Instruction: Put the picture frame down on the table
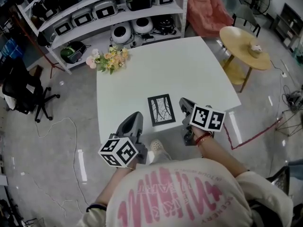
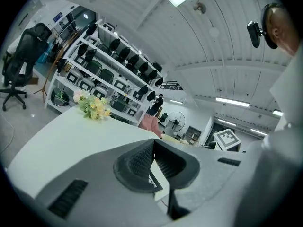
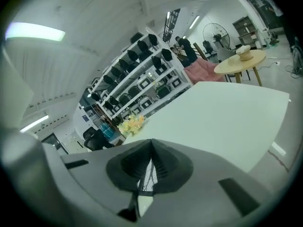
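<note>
Shoulders in a white shirt with pink lettering fill the bottom of the head view, looking steeply down. From them 2 arms reach forward, each holding a grey tool topped by a cube of black-and-white square markers.

The left gripper [image 1: 136,116] points up and slightly right, its tip at the near edge of the white table [image 1: 189,70]. In its own view its 2 ribbed jaws are pressed together at the tip with nothing pinched between them. The right gripper [image 1: 182,103] sits a little further in, just beside the frame's right side. Its jaws are also closed tip to tip and hold nothing.

Between the 2 tools lies the picture frame [image 1: 161,109]. It is a dark-edged upright rectangle with a pale sheet marked by thin branching lines. It lies flat on the tabletop, close to the near edge, and neither tool touches it.

The frame looks to be down already, so the step in hand is probably to leave it cleanly. That would mean drawing both tools back and up, away from the frame's sides. A sideways brush could slide the frame toward the near edge.

Further back, a bunch of pink and yellow flowers [image 1: 108,59] lies at the table's far left corner. Beyond it stand white shelves [image 1: 109,13] loaded with round appliances. A round wooden side table [image 1: 244,41] stands to the right, and a black office chair [image 1: 21,91] far left.
</note>
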Available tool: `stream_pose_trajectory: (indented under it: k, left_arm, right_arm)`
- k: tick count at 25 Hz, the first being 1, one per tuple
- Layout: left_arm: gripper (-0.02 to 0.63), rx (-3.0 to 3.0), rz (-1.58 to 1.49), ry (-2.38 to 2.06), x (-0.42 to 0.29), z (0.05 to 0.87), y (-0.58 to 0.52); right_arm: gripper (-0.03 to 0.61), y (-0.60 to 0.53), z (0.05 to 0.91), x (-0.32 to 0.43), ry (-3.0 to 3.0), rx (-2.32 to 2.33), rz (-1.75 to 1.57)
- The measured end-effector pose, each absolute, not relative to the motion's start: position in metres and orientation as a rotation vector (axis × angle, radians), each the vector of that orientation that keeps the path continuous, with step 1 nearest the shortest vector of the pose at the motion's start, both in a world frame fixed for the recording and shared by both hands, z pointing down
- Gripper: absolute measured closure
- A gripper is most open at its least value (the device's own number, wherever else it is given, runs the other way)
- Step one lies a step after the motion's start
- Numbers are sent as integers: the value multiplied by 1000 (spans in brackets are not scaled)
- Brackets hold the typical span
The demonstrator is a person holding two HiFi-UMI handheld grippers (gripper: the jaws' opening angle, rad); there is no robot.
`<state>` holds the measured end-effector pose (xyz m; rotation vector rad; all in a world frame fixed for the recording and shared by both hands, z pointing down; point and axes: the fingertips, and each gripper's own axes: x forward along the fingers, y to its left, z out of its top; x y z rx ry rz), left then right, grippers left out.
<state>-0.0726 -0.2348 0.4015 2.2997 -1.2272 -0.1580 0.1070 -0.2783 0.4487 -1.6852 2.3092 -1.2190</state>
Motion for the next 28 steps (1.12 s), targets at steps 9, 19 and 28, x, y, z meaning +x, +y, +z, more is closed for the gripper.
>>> stream_pose_trajectory:
  k: [9, 19, 28]
  left_arm:
    - [611, 2333, -165, -1248, -69, 393, -209]
    - [611, 2346, -168, -1246, -67, 390, -178]
    - [611, 2321, -157, -1248, -68, 401, -152]
  right_arm:
    - [573, -247, 404, 108, 2412, -1716, -843]
    - [574, -212, 406, 116, 2443, -1770, -811]
    - [574, -183, 420, 123, 2456, -1802, -830]
